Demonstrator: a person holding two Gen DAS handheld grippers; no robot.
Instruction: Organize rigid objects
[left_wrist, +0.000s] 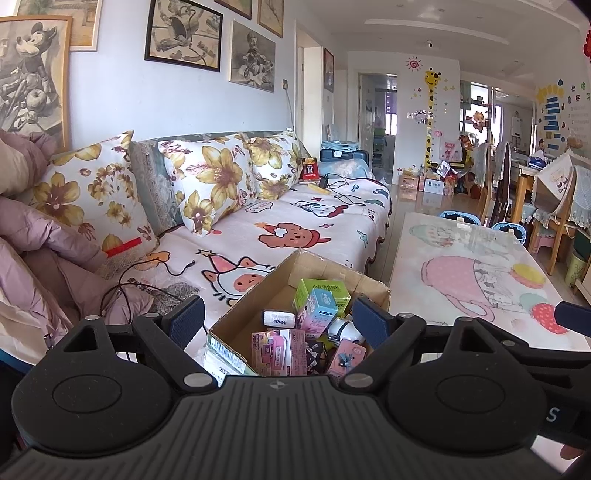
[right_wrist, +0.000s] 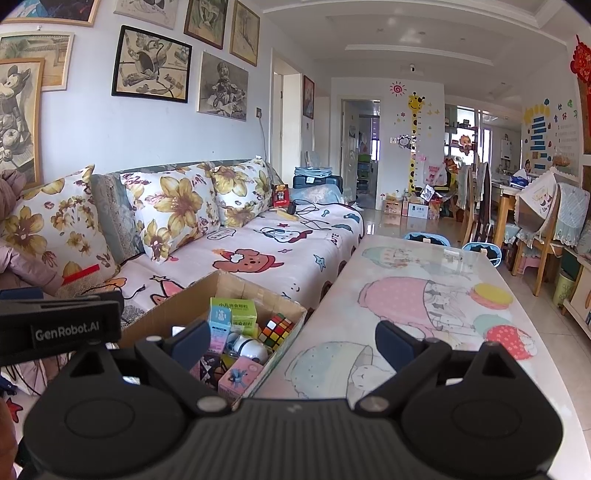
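Both claws are spread wide with nothing between the fingers. The left claw (left_wrist: 277, 321) hangs right over the box (left_wrist: 255, 299), its clutter of cartons at 12 o'clock just past the fingertips. For the right claw (right_wrist: 291, 343), the box (right_wrist: 177, 306) sits at 10 o'clock, and bare table (right_wrist: 424, 295) lies ahead. The left is nearer.

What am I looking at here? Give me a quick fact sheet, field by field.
place: living room with a sofa and a table
box: open cardboard, at the table's sofa-side edge
in the box: green carton, puzzle cube, pink cartons, a white toy
left gripper: open, empty, over the box
right gripper: open, empty, over the box edge and table
table top: cartoon print, nothing on it nearby
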